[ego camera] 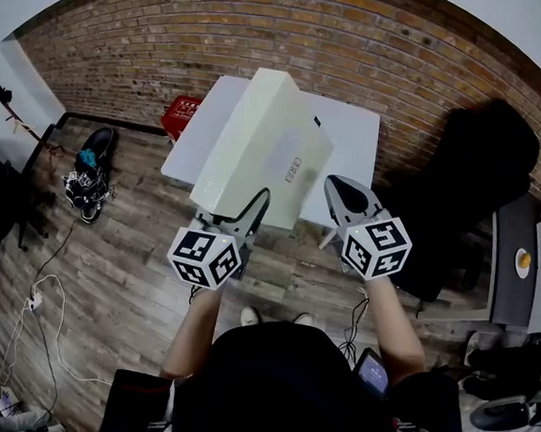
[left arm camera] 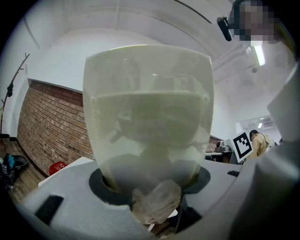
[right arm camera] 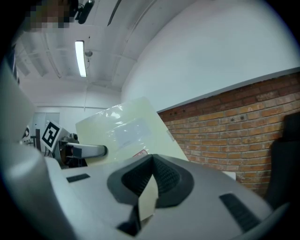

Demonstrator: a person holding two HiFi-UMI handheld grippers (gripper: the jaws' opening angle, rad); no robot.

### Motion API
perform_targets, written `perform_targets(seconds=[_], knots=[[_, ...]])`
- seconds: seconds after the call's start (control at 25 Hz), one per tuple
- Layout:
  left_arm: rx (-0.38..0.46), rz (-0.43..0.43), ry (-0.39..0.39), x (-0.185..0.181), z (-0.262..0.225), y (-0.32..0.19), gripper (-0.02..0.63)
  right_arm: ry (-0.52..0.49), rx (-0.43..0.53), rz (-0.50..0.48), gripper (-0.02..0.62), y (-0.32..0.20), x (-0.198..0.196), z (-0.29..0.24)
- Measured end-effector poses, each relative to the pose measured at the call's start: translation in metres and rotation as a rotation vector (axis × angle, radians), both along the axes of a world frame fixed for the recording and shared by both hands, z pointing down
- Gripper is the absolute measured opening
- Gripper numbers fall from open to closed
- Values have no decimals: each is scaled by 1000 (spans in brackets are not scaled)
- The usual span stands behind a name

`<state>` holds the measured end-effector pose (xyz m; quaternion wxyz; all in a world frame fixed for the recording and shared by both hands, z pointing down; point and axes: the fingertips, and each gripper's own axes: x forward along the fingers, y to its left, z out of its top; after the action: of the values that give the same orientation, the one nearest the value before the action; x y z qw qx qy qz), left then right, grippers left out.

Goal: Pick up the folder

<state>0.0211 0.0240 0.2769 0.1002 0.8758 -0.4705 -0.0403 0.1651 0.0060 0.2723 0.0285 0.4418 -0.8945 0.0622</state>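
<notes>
A thick pale cream folder [ego camera: 258, 143] hangs tilted in the air above the white table [ego camera: 353, 133]. My left gripper [ego camera: 250, 210] is shut on its near edge, one dark finger lying over the front face. In the left gripper view the folder [left arm camera: 150, 117] fills the gap between the jaws of that gripper [left arm camera: 150, 183]. My right gripper [ego camera: 338, 193] is shut just right of the folder's edge. In the right gripper view the folder [right arm camera: 126, 131] stands to the left with the left gripper [right arm camera: 86, 151] on it, and a pale strip shows between the right gripper's [right arm camera: 149, 190] pads.
A red crate [ego camera: 180, 115] sits on the floor at the table's left. A black chair [ego camera: 471, 181] stands to the right, with a dark desk [ego camera: 513, 241] beyond it. Shoes and a bag [ego camera: 90, 180] lie at the left, and cables [ego camera: 42, 294] trail over the wooden floor.
</notes>
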Motion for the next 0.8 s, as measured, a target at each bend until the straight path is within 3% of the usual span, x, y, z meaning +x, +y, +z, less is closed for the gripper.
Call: perform_targets(seconds=[0.8], knots=[[-10,0,16,-6,3,-7,275,10,-10,-1,28,-4,-5,5]])
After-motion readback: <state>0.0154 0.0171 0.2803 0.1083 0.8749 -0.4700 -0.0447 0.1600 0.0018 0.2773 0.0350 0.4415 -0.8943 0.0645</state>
